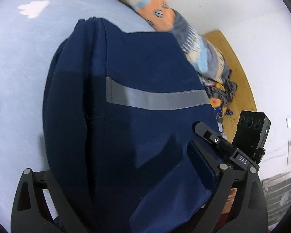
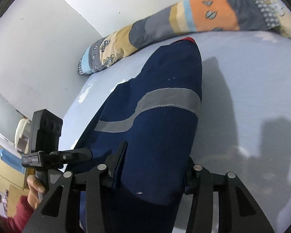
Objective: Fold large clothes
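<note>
Right wrist: right claw clamps the navy garment (left claw apart).

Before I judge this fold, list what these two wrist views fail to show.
- Left wrist view: the navy garment runs off the bottom edge, its near end hidden behind the left claw.
- Right wrist view: whether the right claw pinches the cloth; fabric bulges over the pads.
- Both views: the patterned quilt is motion-blurred and cropped by the lens rim.
- The garment's type; only folded layers and a grey stripe show.
</note>
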The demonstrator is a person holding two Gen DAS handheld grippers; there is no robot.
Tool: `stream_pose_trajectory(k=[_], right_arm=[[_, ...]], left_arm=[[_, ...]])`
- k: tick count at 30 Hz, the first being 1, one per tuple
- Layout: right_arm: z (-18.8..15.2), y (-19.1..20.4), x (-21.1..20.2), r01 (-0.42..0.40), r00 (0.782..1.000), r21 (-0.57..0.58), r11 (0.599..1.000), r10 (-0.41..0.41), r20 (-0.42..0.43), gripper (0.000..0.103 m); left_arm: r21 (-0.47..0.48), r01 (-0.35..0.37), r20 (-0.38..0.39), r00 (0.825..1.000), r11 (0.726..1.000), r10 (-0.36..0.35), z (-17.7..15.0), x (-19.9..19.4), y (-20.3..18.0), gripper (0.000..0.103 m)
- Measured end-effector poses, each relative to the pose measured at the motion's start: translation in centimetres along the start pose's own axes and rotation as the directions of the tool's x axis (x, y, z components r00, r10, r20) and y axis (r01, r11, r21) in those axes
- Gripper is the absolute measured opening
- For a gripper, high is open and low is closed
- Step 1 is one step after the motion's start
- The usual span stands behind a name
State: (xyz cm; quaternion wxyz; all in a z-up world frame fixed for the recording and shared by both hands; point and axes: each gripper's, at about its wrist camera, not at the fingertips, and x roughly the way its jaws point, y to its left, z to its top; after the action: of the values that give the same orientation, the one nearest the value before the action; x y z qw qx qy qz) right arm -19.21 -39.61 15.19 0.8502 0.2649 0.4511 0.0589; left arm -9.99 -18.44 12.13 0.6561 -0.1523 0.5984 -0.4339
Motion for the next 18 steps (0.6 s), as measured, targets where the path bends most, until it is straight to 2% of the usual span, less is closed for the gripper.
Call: stream_pose_trajectory(k=[5,10,12,13,14,16,17,18], right_arm=[[-2.5,-1.2,-5.8,0.046,0.999,-0.041,0.998,-0.045,0.030,0.046],[-5.4,-2.0,-9.6,0.075,0.996,-0.057,0.996,-0.072,0.043,0.045],[-6.3,-2.6,-10.2,0.087,0.996,-0.060,0.994,-0.084,0.043,0.046],[-6.7,-3.2,-10.2,0.095,0.995,-0.046,0.994,-0.093,0.038,0.048],[-7.3,-4.2,-10.2,0.111,0.994,-0.021,0.994,-0.110,0.027,0.053],[-7.8,-6.4,-8.4,0.211,0.976,0.042,0.977,-0.209,-0.058,0.059],[-8.1,-7.4,-7.7,0.248,0.965,0.090,0.965,-0.237,-0.115,0.060],[-8.8,-8.8,-8.1,0.245,0.966,0.179,0.953,-0.223,-0.134,0.060]], left_arm=[[0.058,0.007,0.007,1.000,0.998,-0.008,-3.4,0.8,-4.5,0.098],[0.132,-0.047,0.021,0.999,0.990,0.045,-6.8,2.0,-7.5,0.098],[0.147,-0.094,0.005,0.996,0.985,0.094,-7.6,4.0,-7.7,0.098],[0.151,-0.139,-0.006,0.990,0.979,0.142,-8.2,4.9,-7.2,0.098],[0.135,-0.208,-0.022,0.977,0.969,0.213,-8.6,6.3,-6.2,0.098],[0.084,-0.287,-0.045,0.955,0.954,0.292,-9.4,7.1,-4.5,0.097],[0.058,-0.289,-0.026,0.956,0.956,0.291,-9.8,6.4,-4.4,0.097],[0.039,-0.290,0.000,0.957,0.956,0.290,-10.1,5.5,-4.7,0.097]])
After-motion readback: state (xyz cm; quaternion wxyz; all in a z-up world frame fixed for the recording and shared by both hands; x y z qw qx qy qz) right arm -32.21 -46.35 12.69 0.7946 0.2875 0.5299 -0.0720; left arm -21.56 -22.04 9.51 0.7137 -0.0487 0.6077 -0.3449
